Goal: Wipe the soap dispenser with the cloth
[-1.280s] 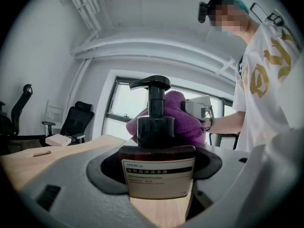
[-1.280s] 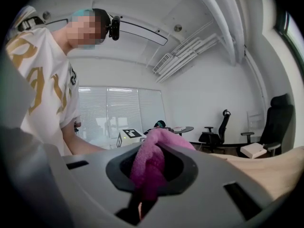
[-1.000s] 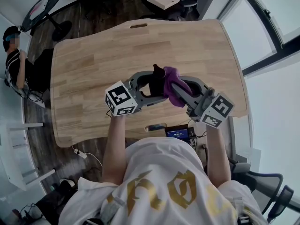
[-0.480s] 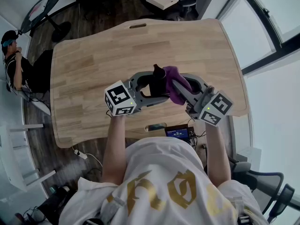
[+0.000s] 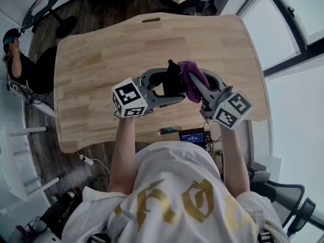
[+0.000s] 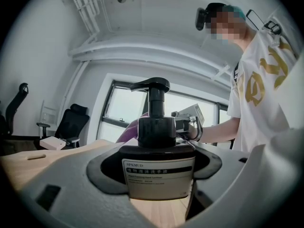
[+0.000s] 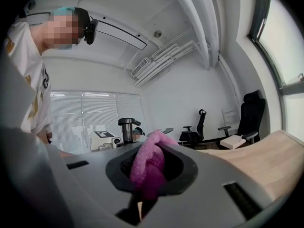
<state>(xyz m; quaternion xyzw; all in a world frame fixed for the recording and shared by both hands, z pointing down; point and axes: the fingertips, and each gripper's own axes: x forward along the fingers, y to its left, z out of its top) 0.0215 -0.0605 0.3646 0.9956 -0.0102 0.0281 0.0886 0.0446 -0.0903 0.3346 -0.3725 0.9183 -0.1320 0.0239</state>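
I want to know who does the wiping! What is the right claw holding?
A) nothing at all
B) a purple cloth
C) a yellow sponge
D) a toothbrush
B: the right claw is shut on a bunched purple cloth, while the left claw holds the soap dispenser.

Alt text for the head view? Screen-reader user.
From above: the left gripper clamps a dark pump soap dispenser while the right gripper holds a purple cloth against its side, both above a light wooden table. The wearer's arms and white shirt fill the bottom; another person sits at the far left.
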